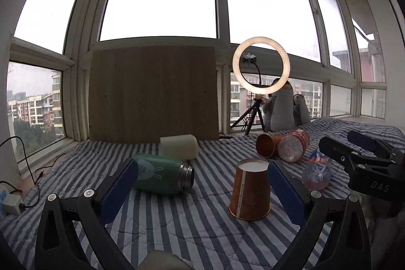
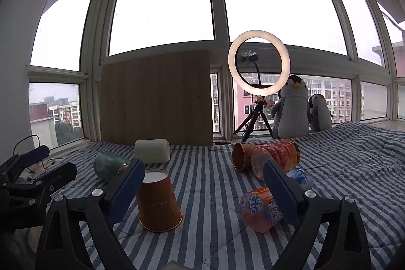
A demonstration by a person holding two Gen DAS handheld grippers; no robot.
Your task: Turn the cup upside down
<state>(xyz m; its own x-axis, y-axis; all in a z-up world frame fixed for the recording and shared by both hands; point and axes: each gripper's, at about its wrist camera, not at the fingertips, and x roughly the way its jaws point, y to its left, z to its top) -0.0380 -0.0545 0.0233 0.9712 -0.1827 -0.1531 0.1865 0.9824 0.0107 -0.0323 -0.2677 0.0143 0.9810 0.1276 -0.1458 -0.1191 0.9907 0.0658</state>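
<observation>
Left gripper (image 1: 202,184): nearest the left wrist camera; blue-padded fingers spread wide, nothing held. It stands over the striped quilt (image 1: 202,232), with the paper cup just inside its right finger and not touching it, as far as the view shows.

Right gripper (image 2: 203,181): fingers likewise wide apart and empty; the paper cup stands by its left finger and an orange bottle lies partly behind its right finger.

Paper cup (image 1: 250,190): orange-brown, standing mouth-down on the quilt, white base on top. By how it stands, the flip looks done.

Step in hand (judgement): clearing away from the cup. Draw the fingers straight back and keep them spread, so no pad clips the light cup. The quilt is soft and wrinkled, so the cup would tip at a small nudge.

Green flask (image 1: 162,175): on its side, lid off, steel neck towards the cup; a bunny outline on its wall.

Orange bottle (image 2: 260,209): lying down; large white label letters, seen upside down, not readable with confidence.

Second cup (image 1: 265,144): on its side further back, beside a red and orange tub (image 1: 295,146) whose print is too small to read.

Writing: "DAS" on the right gripper's black body in the left wrist view; a pale strip on the paper cup, too small to read.

Backdrop: ring light (image 1: 260,65) on a tripod, penguin plush (image 1: 282,108).
</observation>
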